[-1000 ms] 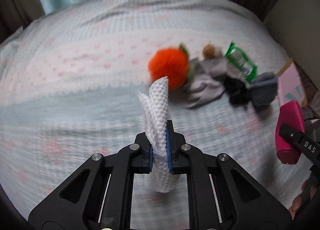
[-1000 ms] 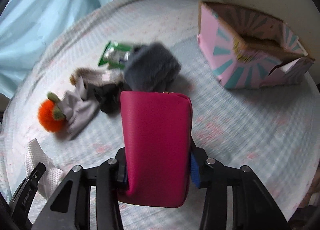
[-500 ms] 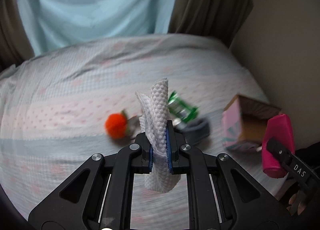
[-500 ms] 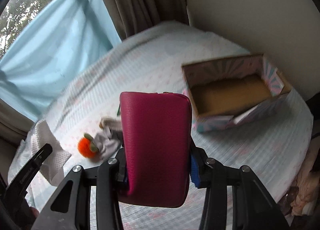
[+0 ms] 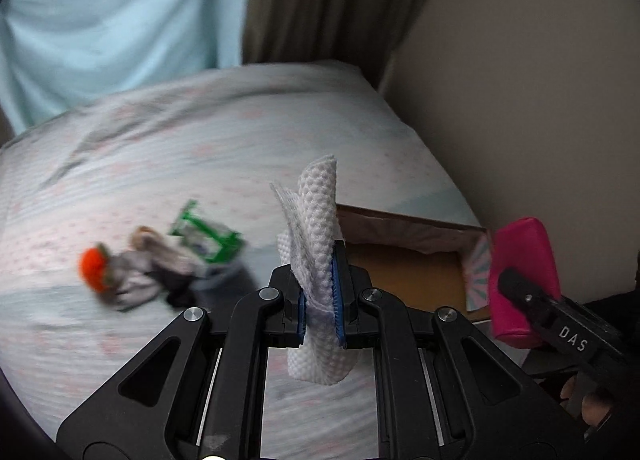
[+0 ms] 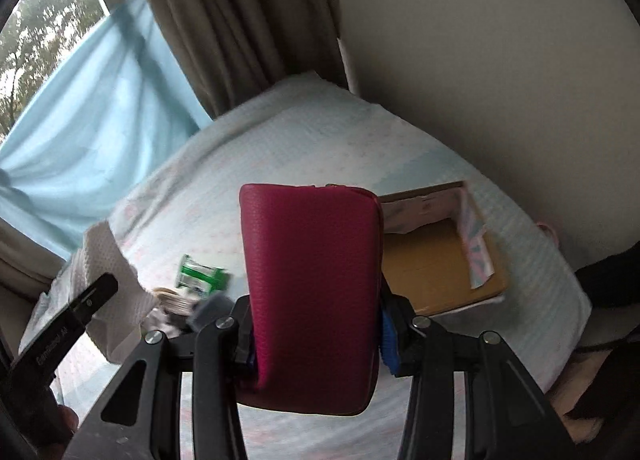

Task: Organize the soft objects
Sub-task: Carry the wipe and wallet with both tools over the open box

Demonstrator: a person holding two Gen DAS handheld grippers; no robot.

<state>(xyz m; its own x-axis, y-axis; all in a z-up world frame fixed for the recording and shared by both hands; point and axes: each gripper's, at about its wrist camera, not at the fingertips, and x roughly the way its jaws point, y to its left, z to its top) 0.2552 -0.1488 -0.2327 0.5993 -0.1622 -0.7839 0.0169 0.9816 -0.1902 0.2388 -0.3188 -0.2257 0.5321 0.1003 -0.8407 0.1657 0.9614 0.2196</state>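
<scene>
Left hand-held gripper (image 5: 320,296) pinching white mesh cloth (image 5: 316,227); right hand-held gripper (image 6: 316,324) clamped on magenta pouch (image 6: 312,292), both raised above bed (image 5: 200,163). Beyond: open cardboard box (image 6: 436,256), orange pom-pom (image 5: 92,266), green packet (image 5: 206,238).

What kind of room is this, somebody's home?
Most likely a home bedroom: a bed under a light patterned cover, brown curtains beside a window showing trees, and an open cardboard box sitting on the bed.

Dim window daylight, motion-blurred bedding (image 5: 168,163), heavy fisheye edge warping.
</scene>
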